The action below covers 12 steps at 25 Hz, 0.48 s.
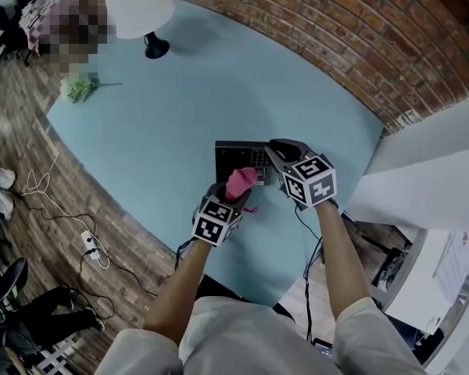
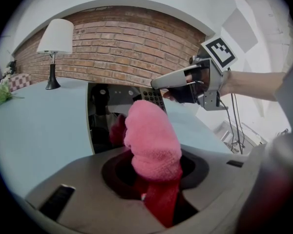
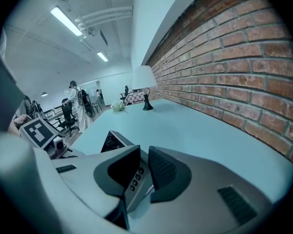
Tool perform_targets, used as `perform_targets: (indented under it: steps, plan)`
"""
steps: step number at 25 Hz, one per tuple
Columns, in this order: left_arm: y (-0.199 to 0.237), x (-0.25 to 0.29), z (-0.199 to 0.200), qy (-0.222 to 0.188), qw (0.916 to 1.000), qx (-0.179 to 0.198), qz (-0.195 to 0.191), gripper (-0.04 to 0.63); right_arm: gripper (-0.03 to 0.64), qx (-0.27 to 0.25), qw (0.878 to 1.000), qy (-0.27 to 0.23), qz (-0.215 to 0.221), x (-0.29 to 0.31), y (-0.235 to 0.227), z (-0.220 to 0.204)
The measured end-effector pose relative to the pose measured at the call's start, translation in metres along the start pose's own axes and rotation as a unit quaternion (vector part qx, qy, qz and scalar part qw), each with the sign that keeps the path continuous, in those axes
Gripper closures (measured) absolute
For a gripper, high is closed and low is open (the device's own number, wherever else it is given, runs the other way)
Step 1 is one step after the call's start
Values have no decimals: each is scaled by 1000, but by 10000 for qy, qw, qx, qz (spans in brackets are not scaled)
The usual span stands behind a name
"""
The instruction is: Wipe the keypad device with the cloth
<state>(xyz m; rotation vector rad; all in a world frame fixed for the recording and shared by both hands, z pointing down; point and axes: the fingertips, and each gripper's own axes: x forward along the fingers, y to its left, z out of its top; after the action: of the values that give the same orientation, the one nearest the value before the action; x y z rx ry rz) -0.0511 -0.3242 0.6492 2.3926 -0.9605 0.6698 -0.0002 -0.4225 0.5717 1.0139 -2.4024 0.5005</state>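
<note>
The dark keypad device (image 1: 236, 158) lies on the light blue table (image 1: 156, 131), near its front edge. My right gripper (image 1: 275, 153) is shut on the device's right edge; in the right gripper view the jaws (image 3: 142, 167) pinch the slab with its small buttons between them. My left gripper (image 1: 233, 192) is shut on a bunched pink cloth (image 1: 241, 181), which sticks up at the device's near edge. Seen from the left gripper (image 2: 154, 165), the cloth (image 2: 153, 138) fills the middle, with the keypad device (image 2: 112, 112) behind it and the right gripper (image 2: 183, 84) beyond.
A white-shaded lamp (image 1: 138, 6) stands at the table's far left, with a green flower bunch (image 1: 78, 87) near the left edge. A brick wall (image 1: 336, 30) runs behind the table. Cables and a power strip (image 1: 91, 245) lie on the wooden floor at left.
</note>
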Motion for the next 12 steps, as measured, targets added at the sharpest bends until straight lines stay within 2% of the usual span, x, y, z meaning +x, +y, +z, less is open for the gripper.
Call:
perform_targets:
  steps: [6, 8, 10, 12]
  plan:
    - [-3, 3, -18, 336, 9993, 191, 2, 425, 534, -11, 10000, -23, -51, 1, 0, 0]
    - [-5, 1, -24, 425, 9990, 114, -71, 425, 534, -2, 10000, -37, -69, 1, 0, 0]
    - [-8, -6, -21, 316, 9993, -103, -175, 425, 534, -17, 9998, -125, -122, 0, 1, 1]
    - [-12, -16, -7, 64, 9996, -150, -245, 425, 538, -26, 9991, -322, -268, -6, -1, 2]
